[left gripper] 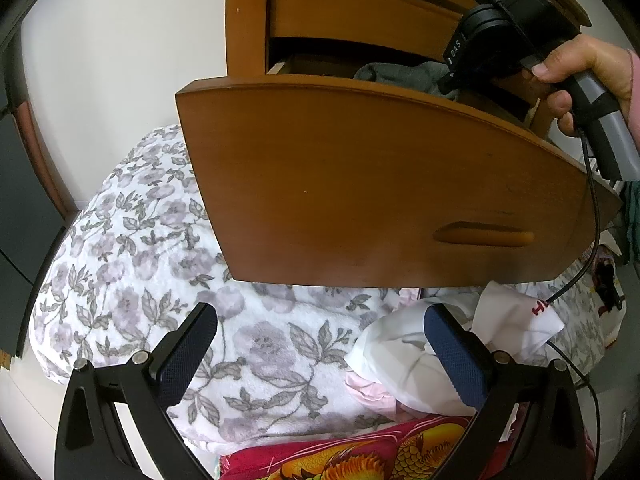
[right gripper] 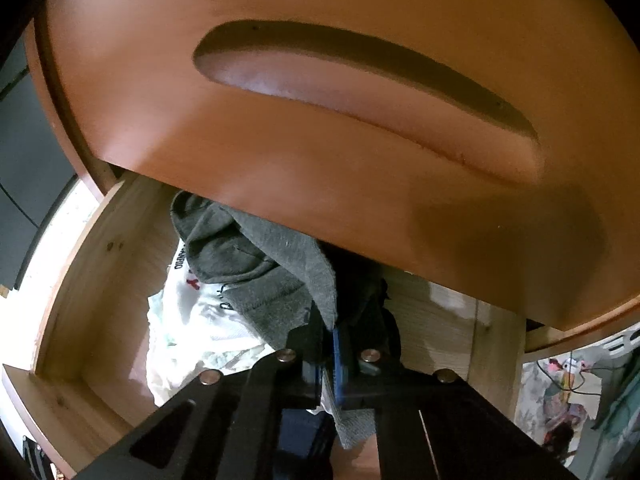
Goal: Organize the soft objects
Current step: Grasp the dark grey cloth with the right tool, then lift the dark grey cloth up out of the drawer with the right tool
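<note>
A grey knitted cloth (right gripper: 260, 272) lies bunched in the open wooden drawer (right gripper: 80, 300), and an edge of it runs down between my right gripper's (right gripper: 338, 334) blue pads, which are shut on it. Under it sits a white printed bag (right gripper: 188, 320). In the left wrist view the same grey cloth (left gripper: 400, 74) shows above the drawer front (left gripper: 380, 184), where a hand (left gripper: 580, 68) holds the right tool tipped down into the drawer. My left gripper (left gripper: 320, 314) hangs open and empty over a floral blanket (left gripper: 140, 260), beside a crumpled white cloth (left gripper: 400, 344).
The closed upper drawer front (right gripper: 320, 160) overhangs the open drawer closely. A pink cloth (left gripper: 368, 392) and a red dragon-print fabric (left gripper: 360, 460) lie near the left gripper. A black cable (left gripper: 592, 220) dangles past the drawer's right corner. A white wall (left gripper: 120, 60) stands left of the cabinet.
</note>
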A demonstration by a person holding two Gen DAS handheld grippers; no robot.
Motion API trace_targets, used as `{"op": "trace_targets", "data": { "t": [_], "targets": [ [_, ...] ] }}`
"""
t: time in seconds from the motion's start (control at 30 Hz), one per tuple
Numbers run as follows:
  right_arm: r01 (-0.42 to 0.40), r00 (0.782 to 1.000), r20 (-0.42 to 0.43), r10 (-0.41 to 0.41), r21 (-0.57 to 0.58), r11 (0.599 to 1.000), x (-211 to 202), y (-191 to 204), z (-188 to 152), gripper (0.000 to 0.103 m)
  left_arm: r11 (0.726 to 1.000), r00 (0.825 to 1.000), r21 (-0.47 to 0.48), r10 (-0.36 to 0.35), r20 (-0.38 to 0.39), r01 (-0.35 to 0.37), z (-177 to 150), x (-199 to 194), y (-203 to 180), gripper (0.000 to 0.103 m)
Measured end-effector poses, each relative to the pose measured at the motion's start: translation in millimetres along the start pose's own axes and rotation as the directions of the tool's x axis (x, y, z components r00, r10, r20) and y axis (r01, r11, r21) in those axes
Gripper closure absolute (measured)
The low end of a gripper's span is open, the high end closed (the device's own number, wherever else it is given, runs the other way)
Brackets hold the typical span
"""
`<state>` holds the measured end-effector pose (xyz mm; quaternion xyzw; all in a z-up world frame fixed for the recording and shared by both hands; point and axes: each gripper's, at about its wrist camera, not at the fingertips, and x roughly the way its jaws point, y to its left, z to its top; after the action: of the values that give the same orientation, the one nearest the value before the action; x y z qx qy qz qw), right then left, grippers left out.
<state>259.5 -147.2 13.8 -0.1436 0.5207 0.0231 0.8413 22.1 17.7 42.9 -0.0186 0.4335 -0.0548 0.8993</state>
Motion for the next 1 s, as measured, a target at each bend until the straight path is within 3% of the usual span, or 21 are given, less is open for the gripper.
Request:
{"op": "trace_targets", "data": {
  "t": [0.6, 1.0],
  "targets": [
    [0.013, 0.998, 0.055, -0.014, 0.026, 1.000, -27.1, -7.5, -16.7, 0.101, 1.000, 1.000, 0.000, 0.001, -0.001, -0.001, -0.4, 0.5, 1.6, 0.000],
    [-0.020, 0.987, 0.162, 0.012, 0.050, 0.999, -70.4, -17.6, -34.6, 0.101, 1.000, 1.000, 0.004, 0.009, 0.005, -0.009, -0.2, -0.8, 0.3, 0.000]
  ]
}}
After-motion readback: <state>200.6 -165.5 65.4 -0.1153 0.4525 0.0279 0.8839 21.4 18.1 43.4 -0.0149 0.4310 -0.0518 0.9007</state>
